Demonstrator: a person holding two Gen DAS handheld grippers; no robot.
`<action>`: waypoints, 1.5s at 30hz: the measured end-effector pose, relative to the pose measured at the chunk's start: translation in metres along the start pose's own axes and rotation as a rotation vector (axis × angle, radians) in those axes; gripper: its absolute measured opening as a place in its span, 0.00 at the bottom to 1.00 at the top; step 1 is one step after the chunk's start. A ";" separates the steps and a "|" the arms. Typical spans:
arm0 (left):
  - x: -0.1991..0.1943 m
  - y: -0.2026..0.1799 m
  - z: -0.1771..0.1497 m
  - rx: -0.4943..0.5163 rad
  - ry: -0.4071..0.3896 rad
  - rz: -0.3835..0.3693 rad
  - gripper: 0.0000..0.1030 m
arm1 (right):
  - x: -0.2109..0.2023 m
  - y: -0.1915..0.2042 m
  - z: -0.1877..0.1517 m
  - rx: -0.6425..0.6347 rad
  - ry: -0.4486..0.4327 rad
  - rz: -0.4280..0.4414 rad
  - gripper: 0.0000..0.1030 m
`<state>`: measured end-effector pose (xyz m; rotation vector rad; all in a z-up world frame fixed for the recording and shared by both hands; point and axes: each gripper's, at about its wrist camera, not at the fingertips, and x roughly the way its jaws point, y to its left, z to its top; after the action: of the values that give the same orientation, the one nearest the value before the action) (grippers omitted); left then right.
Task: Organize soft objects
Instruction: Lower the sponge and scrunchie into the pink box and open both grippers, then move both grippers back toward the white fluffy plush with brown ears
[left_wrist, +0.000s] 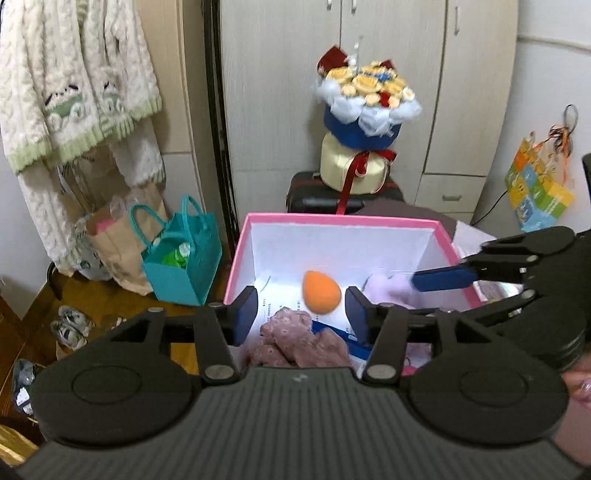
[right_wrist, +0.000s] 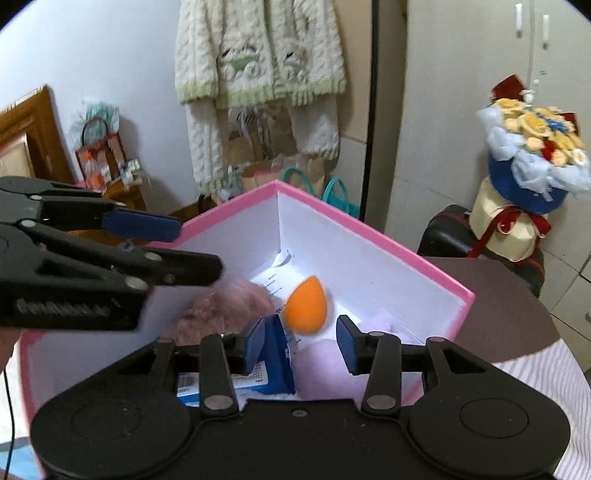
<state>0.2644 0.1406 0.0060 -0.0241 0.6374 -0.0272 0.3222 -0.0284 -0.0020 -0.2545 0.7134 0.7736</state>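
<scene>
Pink box (left_wrist: 343, 220) holds one orange sponge (left_wrist: 320, 292), two plush pieces; only the right view shows a blue packet (right_wrist: 277, 360). Both grippers' fingers (left_wrist: 246, 314) released, empty.

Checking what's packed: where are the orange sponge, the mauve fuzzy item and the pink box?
orange sponge (left_wrist: 320, 292), left wrist view, its rounded body
mauve fuzzy item (left_wrist: 299, 341), left wrist view, its middle
pink box (right_wrist: 373, 229), right wrist view, its far rim

No text can be read with certainty. The printed paper sheet (right_wrist: 275, 282) on the floor of the pink box (left_wrist: 332, 218) carries small lines of characters, too blurred to make out. Raised lettering on the left gripper's (right_wrist: 192, 247) black body is equally illegible.
</scene>
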 end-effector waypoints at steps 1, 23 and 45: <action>-0.009 0.001 -0.001 0.006 -0.011 -0.006 0.51 | -0.010 0.000 -0.003 0.012 -0.015 0.001 0.49; -0.170 -0.041 -0.052 0.228 -0.067 -0.290 0.70 | -0.219 0.024 -0.110 0.075 -0.127 -0.108 0.73; -0.144 -0.160 -0.078 0.336 0.115 -0.509 0.79 | -0.255 -0.004 -0.202 0.058 -0.090 -0.169 0.83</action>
<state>0.0995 -0.0160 0.0343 0.1416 0.7214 -0.6302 0.0985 -0.2643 0.0196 -0.2232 0.6194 0.5986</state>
